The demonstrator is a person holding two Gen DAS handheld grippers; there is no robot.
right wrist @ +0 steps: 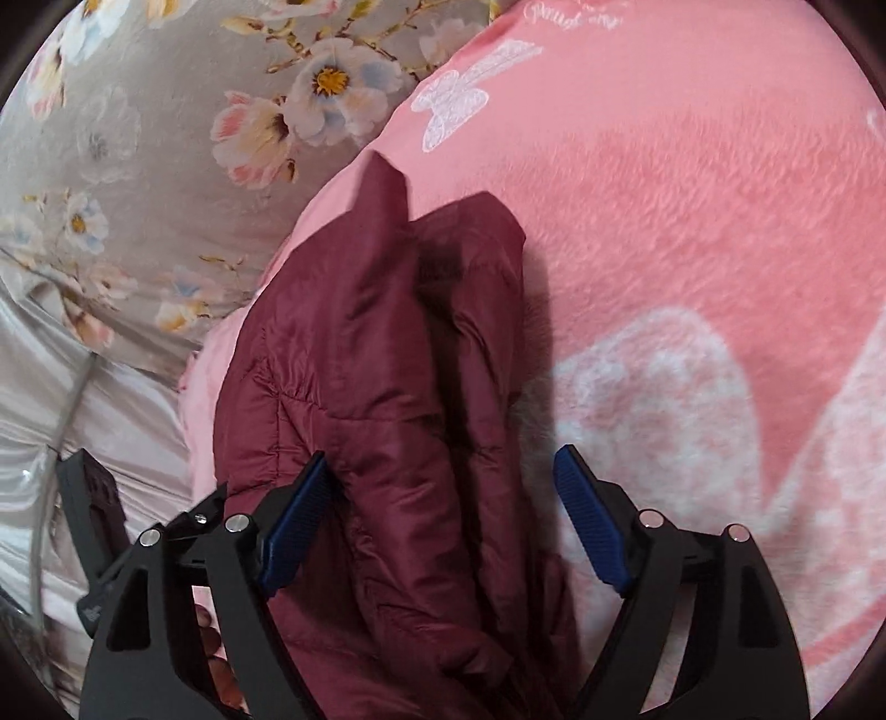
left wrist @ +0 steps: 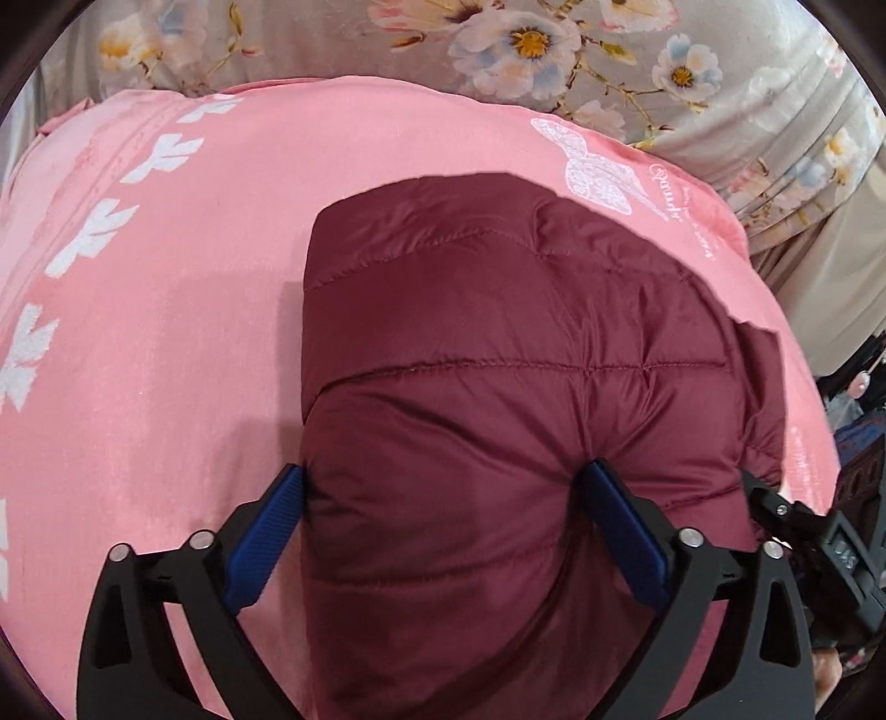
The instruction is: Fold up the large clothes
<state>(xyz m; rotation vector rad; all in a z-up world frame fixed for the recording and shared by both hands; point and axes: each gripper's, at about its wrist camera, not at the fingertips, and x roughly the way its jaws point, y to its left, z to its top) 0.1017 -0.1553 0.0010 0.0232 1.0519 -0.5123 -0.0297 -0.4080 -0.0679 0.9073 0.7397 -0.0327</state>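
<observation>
A maroon quilted puffer jacket [left wrist: 498, 332] lies folded into a compact bundle on a pink blanket [left wrist: 166, 277]. My left gripper [left wrist: 446, 468] hovers over the near end of the bundle with its jaws spread wide. The blue pads [left wrist: 266, 531] flank the puffy fabric without squeezing it. In the right wrist view the jacket [right wrist: 360, 360] appears as a narrow layered stack. My right gripper [right wrist: 442, 453] is open over it: the left pad [right wrist: 293, 520] sits at the jacket's edge and the right pad stands apart over the blanket [right wrist: 664, 221].
The pink blanket has white leaf and butterfly prints and covers a bed with a grey floral sheet [left wrist: 554, 44], also seen in the right wrist view [right wrist: 138, 138]. A grey cable [right wrist: 61, 421] runs along the bed's edge. Fingers of a hand [right wrist: 213, 637] show behind the right gripper.
</observation>
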